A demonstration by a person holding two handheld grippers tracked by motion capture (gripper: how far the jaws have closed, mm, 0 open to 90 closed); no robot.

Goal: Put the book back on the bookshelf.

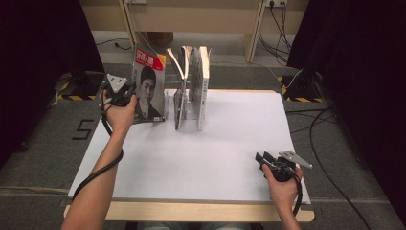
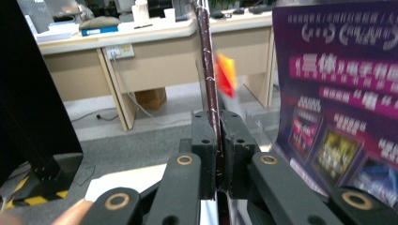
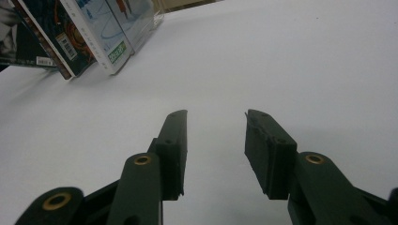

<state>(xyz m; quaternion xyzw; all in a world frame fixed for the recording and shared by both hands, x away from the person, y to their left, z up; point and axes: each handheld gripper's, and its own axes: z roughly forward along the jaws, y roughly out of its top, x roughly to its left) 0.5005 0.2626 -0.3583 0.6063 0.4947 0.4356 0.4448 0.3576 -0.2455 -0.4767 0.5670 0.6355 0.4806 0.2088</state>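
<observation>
A magazine with a portrait on its cover (image 1: pixel 149 86) stands upright at the back left of the white table top (image 1: pixel 215 153). My left gripper (image 1: pixel 132 96) is shut on its left edge. In the left gripper view the jaws (image 2: pixel 218 119) pinch the thin dark edge of the magazine (image 2: pixel 206 56), which rises straight up between them. My right gripper (image 1: pixel 261 158) rests low at the front right, open. Its jaws (image 3: pixel 216 117) hold nothing, with bare white surface between them.
A clear rack (image 1: pixel 187 109) just right of the held magazine carries two upright books (image 1: pixel 201 81) that lean and fan apart. A purple-covered one (image 2: pixel 338 93) stands close to my left jaws. Black stands and cables flank the table on the floor.
</observation>
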